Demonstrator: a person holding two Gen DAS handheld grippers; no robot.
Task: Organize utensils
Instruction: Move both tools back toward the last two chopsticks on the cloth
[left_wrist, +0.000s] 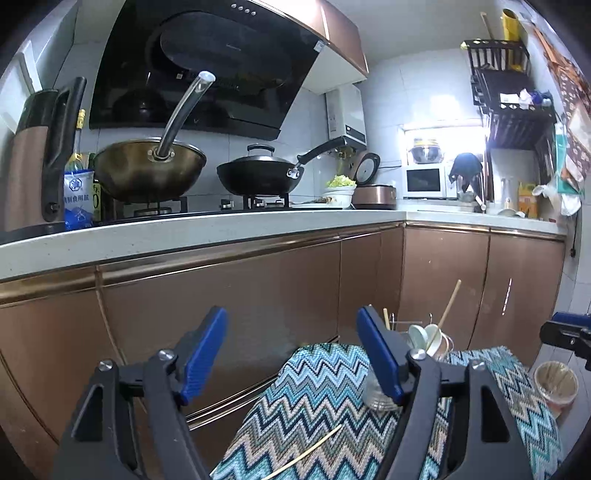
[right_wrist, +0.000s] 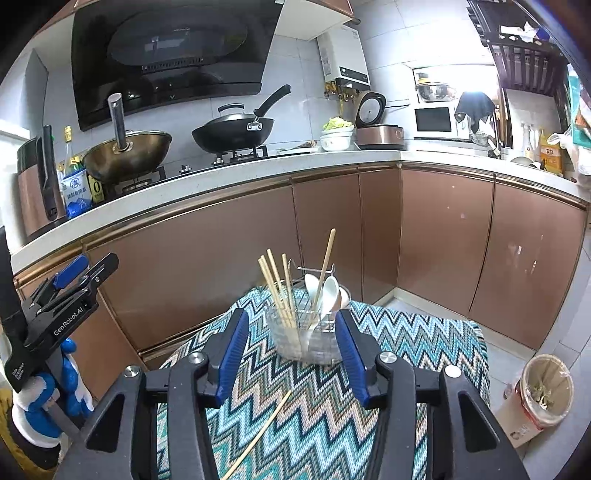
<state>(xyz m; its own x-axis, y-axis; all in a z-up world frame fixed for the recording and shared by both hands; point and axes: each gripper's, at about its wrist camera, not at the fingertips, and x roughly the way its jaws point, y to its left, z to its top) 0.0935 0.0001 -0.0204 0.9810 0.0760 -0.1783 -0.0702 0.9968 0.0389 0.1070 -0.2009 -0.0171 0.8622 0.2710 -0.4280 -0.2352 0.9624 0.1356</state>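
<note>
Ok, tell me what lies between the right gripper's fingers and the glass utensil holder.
Only bare zigzag cloth, as the right wrist view shows. The right gripper stands open, the glass holder just beyond; the loose chopstick lies nearer the camera.

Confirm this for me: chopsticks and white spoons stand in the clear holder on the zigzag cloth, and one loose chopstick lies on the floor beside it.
Not quite. The loose chopstick lies on the zigzag cloth itself, in front of the clear holder, not on the floor; the right wrist view shows it. The standing chopsticks and white spoons are as you say.
</note>
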